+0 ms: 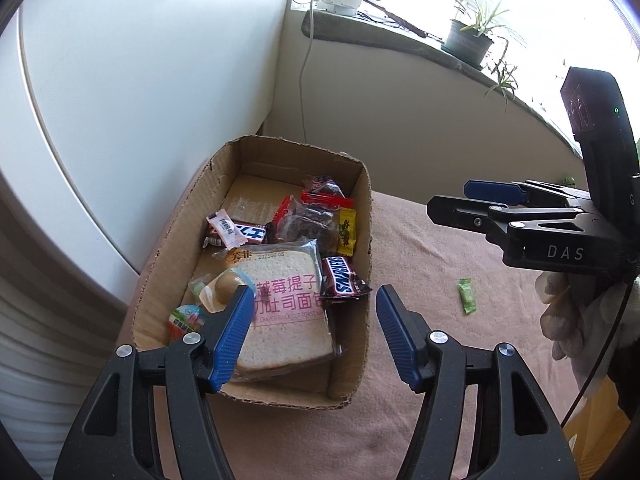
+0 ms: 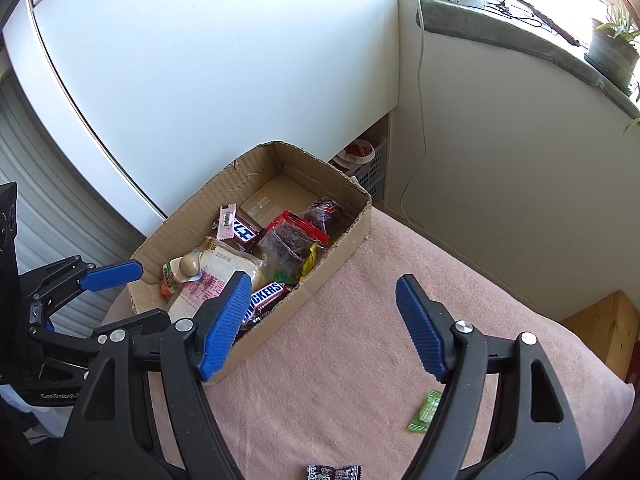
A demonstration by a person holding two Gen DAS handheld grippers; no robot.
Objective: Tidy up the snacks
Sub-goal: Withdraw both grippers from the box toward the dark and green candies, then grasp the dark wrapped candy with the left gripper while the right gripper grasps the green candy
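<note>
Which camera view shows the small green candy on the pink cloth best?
The left wrist view: the green candy lies whole and uncovered on the pink cloth beside the cardboard box. In the right wrist view, the green candy is partly hidden behind a black gripper arm.

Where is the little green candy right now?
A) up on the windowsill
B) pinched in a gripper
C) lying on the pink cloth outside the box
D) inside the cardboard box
C: the green candy lies on the pink cloth, apart from the cardboard box, and no gripper pads touch it.
</note>
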